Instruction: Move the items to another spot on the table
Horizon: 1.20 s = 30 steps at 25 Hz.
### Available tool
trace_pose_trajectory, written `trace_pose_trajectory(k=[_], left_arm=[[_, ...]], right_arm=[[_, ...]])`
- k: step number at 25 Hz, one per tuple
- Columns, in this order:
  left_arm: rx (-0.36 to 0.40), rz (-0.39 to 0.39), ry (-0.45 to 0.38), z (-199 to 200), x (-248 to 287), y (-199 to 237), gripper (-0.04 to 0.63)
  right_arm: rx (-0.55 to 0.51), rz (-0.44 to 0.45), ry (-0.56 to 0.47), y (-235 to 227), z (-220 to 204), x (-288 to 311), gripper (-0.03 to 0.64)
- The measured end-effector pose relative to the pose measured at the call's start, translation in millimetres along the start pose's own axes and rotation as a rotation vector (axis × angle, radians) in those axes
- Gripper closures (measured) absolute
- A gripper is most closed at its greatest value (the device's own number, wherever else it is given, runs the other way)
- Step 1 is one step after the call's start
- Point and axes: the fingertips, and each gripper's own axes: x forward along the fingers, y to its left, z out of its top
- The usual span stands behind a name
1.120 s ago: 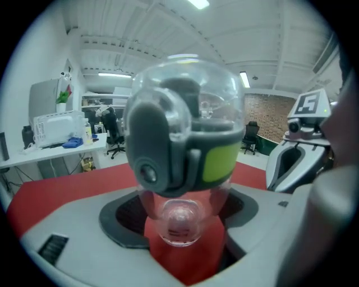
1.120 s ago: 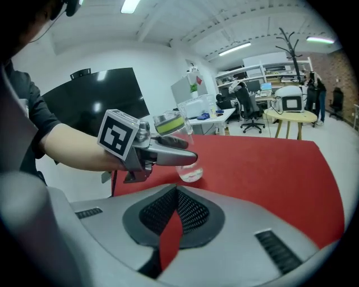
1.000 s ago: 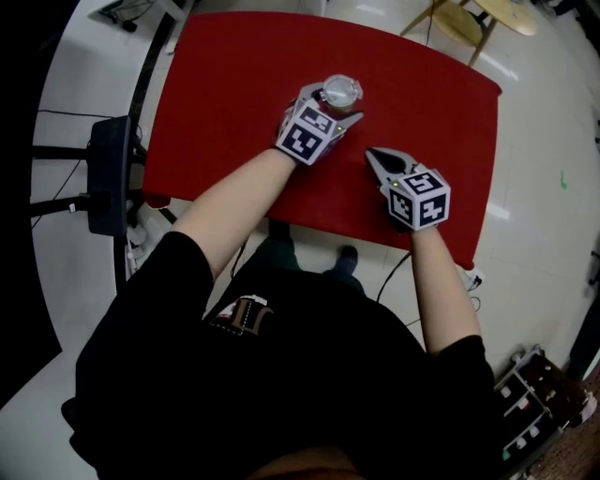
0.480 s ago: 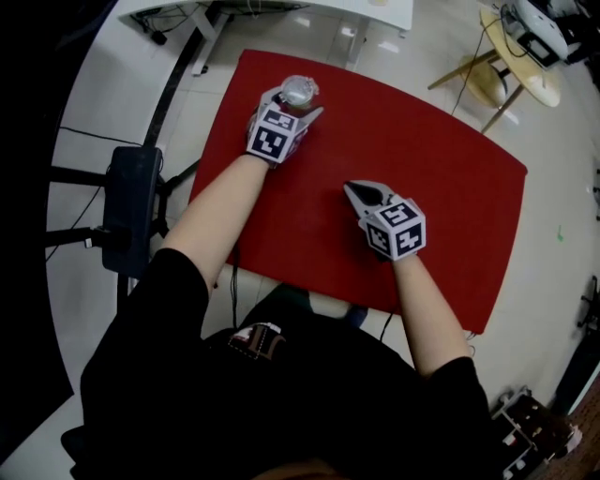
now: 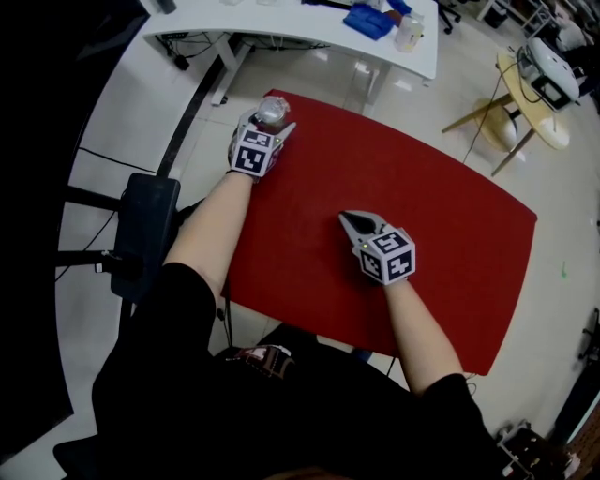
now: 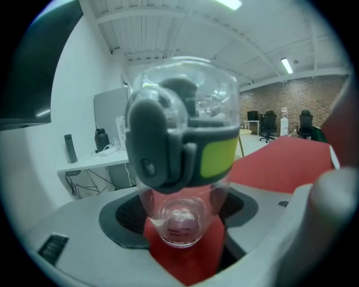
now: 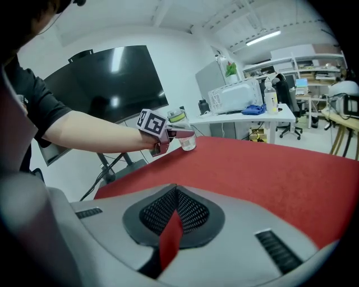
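A clear tumbler [image 5: 270, 112] with a grey lid and a yellow-green band stands at the far left corner of the red table [image 5: 431, 216]. My left gripper [image 5: 266, 127] is shut on it, jaws wide around its body. In the left gripper view the tumbler [image 6: 180, 168] fills the middle between the jaws of that gripper [image 6: 179, 224], upright, its base low over the red cloth. The right gripper view shows the tumbler [image 7: 187, 140] and the left gripper [image 7: 168, 132] far off at the table's edge. My right gripper [image 5: 353, 223] rests mid-table, shut and empty [image 7: 173, 216].
A white desk [image 5: 309, 23] with a blue item and a bottle stands beyond the table. A wooden stool [image 5: 530, 108] is at the far right. A black stand [image 5: 141, 239] sits on the floor left of the table, close to the left corner.
My left gripper has carried the tumbler leftwards along the table's far edge to its left corner. The right gripper has stayed mid-table, still shut.
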Motion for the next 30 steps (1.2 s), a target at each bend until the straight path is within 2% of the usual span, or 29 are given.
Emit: trace_pose_trajectory(k=[3,8,11,15,20,24,26,27,28,30], left_arm=[[-0.047,0.001,-0.026,-1,0,7,0.245],[-0.145,-0.060,-0.047,-1,4,4,0.244],[-0.167,-0.081,-0.024,-8,6,-1,0.231],[-0.188,-0.090,0.034,-26,3,-4,0.178],[-0.189,-0.070,0.076,-62,-40,-7,0.178],[-0.174,-0.088,0.095,-91,-102,-34,0.178],[-0.163,-0.111,0.055,-88,-139,-60,0.214],[-0.157,-0.119,0.033,-85,-157,-76,0.301],[-0.153,-0.126,0.013,-82,-175,-94,0.418],[-0.164,-0.152,-0.024,-74,-206,-139,0.571]], right_arm=[[-0.005,0.004,0.000,3,3,7,0.614],[-0.011,-0.004,-0.010,1,5,11,0.614],[-0.010,-0.004,-0.003,1,4,9,0.614],[-0.017,-0.015,-0.007,2,5,4,0.614],[-0.019,-0.025,-0.015,3,7,-13,0.614],[-0.035,-0.013,-0.030,15,2,-39,0.614],[-0.042,-0.008,-0.052,21,-2,-60,0.614],[-0.043,-0.005,-0.060,24,-6,-72,0.614],[-0.042,-0.003,-0.064,27,-12,-85,0.614],[-0.042,-0.004,-0.060,32,-29,-114,0.614]])
